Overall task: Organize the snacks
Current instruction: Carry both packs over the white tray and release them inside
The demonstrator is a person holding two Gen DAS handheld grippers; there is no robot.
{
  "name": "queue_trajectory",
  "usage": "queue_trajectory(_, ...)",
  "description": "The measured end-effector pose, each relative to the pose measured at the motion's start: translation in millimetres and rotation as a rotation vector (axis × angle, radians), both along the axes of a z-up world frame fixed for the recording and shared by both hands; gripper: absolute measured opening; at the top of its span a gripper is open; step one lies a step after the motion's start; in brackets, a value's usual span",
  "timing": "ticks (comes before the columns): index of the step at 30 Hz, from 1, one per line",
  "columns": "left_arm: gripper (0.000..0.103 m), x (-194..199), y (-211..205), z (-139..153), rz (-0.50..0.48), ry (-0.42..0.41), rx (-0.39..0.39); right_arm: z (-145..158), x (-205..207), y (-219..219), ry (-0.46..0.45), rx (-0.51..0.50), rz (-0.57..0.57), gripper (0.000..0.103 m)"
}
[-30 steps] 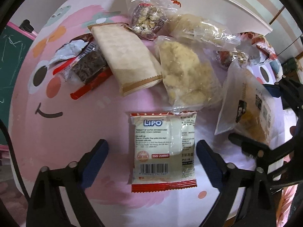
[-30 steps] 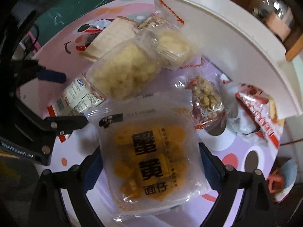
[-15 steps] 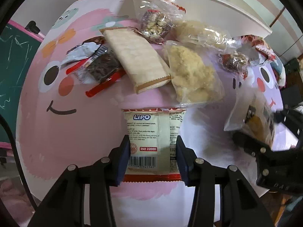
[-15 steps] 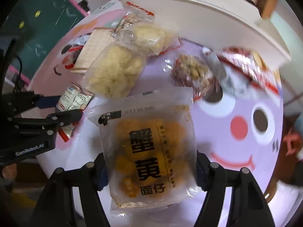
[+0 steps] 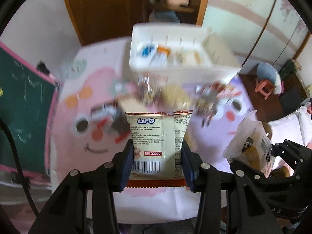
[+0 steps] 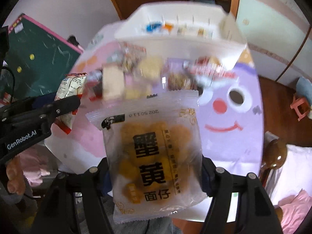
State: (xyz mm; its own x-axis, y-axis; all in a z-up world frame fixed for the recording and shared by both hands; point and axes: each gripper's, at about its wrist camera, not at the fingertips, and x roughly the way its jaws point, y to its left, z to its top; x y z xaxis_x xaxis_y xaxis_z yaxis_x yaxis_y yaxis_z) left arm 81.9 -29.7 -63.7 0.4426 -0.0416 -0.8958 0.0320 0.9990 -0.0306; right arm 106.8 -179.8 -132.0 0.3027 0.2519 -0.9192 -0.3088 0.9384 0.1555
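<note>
My left gripper (image 5: 157, 162) is shut on a cream Lipo biscuit packet (image 5: 158, 136) with red ends, held well above the round table. My right gripper (image 6: 154, 177) is shut on a clear packet of yellow snacks (image 6: 154, 156) with large black characters, also lifted off the table. Each view shows the other hand's load: the clear packet (image 5: 251, 144) at the right, the Lipo packet (image 6: 71, 89) at the left. Several loose snack packets (image 5: 175, 95) lie blurred in front of a white bin (image 5: 175, 72) at the table's far side, with a few packets inside it.
The round table (image 6: 224, 140) has pink and purple cartoon faces. A green chalkboard (image 5: 21, 101) stands at the left. A brown door (image 5: 109, 5) is behind the bin. A pink stool (image 5: 264, 88) and bedding (image 5: 288, 124) are on the right.
Both grippers closed on their packets, the left on the Lipo packet and the right on the clear yellow-snack packet, then rose off the table. The bin's inside has come into view.
</note>
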Motion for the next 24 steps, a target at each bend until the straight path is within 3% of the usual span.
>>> queue_trajectory(9, 0.044, 23, 5, 102, -0.032, -0.158, -0.041, 109, 22, 0, -0.199, 0.065, -0.053, 0.069)
queue_trajectory(15, 0.044, 58, 11, 156, -0.052, -0.233, -0.065, 165, 59, -6, -0.270, 0.074, -0.119, 0.069)
queue_trajectory(24, 0.044, 134, 18, 202, -0.063, -0.309, -0.067, 232, 125, -20, -0.365, 0.083, -0.232, 0.070)
